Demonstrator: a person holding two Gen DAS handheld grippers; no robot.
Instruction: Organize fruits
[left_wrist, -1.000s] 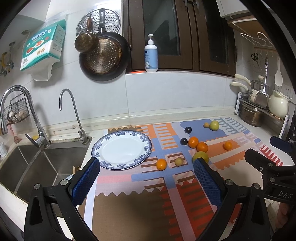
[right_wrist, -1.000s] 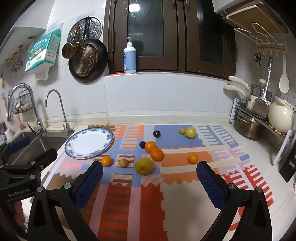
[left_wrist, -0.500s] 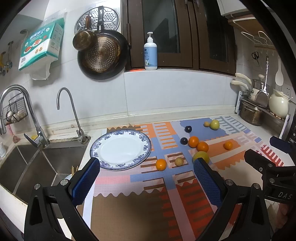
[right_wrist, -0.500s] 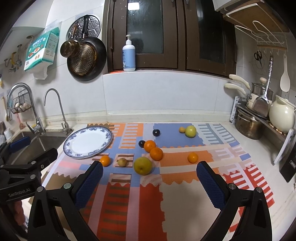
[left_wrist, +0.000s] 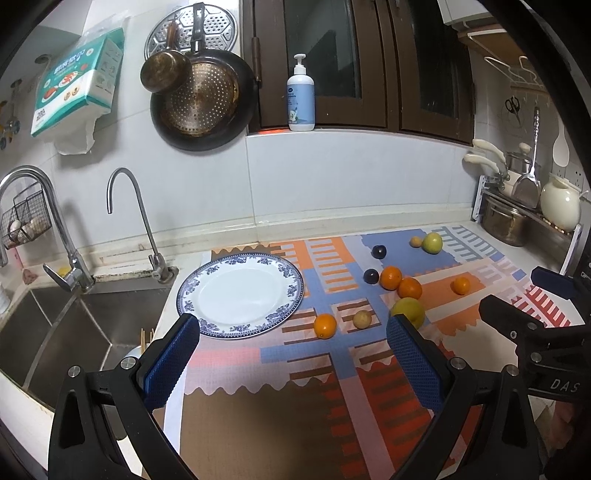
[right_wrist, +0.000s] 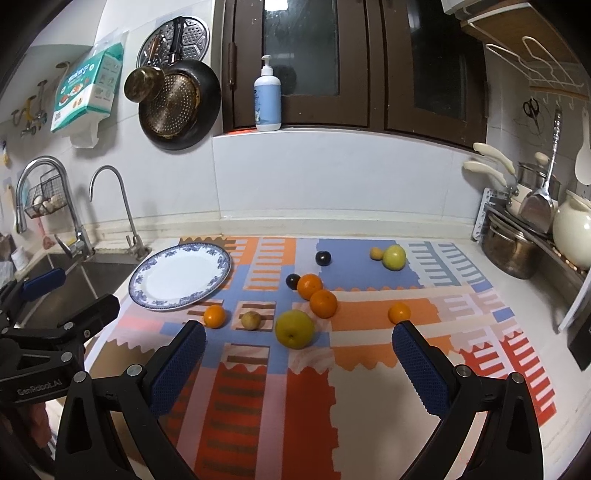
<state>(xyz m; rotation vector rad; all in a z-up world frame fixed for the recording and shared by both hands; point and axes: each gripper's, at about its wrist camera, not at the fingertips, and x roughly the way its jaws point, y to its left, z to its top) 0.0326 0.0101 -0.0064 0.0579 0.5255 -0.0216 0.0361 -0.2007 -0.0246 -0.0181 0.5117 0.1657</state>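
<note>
An empty blue-rimmed white plate (left_wrist: 275, 271) (right_wrist: 146, 282) lies on the patterned mat by the sink. Fruit is scattered to its right: several oranges such as one near the plate (left_wrist: 325, 325) (right_wrist: 214, 316), a small brownish fruit (left_wrist: 362, 319) (right_wrist: 251, 319), a big yellow fruit (left_wrist: 407, 311) (right_wrist: 294, 328), two dark plums (left_wrist: 371, 276) (right_wrist: 323, 257) and a green fruit (left_wrist: 432, 242) (right_wrist: 394, 257). My left gripper (left_wrist: 291, 345) is open above the mat's near edge, holding nothing. My right gripper (right_wrist: 297, 350) is open just short of the yellow fruit.
A steel sink (left_wrist: 55, 325) with two taps (left_wrist: 123, 192) lies left of the plate. Pots and a cream jug (right_wrist: 570, 229) stand on a rack at the right. A soap bottle (left_wrist: 300, 98) stands on the ledge and pans (left_wrist: 201, 103) hang on the wall.
Both views have drifted slightly, so the plate and fruit sit a little lower and closer in frame. Both grippers remain open; nothing on the mat has moved.
</note>
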